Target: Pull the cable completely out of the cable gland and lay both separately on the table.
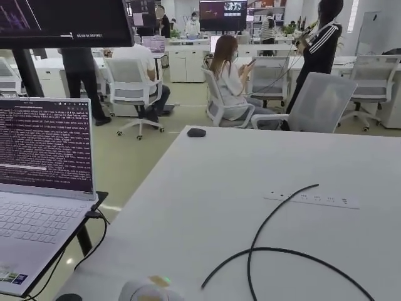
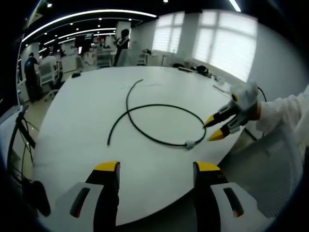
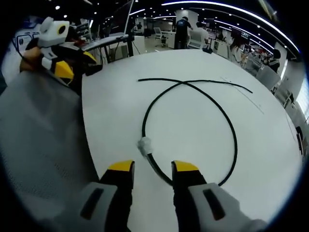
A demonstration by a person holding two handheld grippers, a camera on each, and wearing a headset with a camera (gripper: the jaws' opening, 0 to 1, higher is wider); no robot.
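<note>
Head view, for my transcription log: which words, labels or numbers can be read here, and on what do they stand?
Nothing reads clearly.
Laptop screen: rows of light text, too small to read.
Laptop sticker: blurred.
Power strip: small dark marks, unreadable.

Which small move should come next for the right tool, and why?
Probably ease the right tool forward and shut it on the cable gland: the gland sits on the cable just ahead of the open jaws, and the tool holds nothing yet.
</note>
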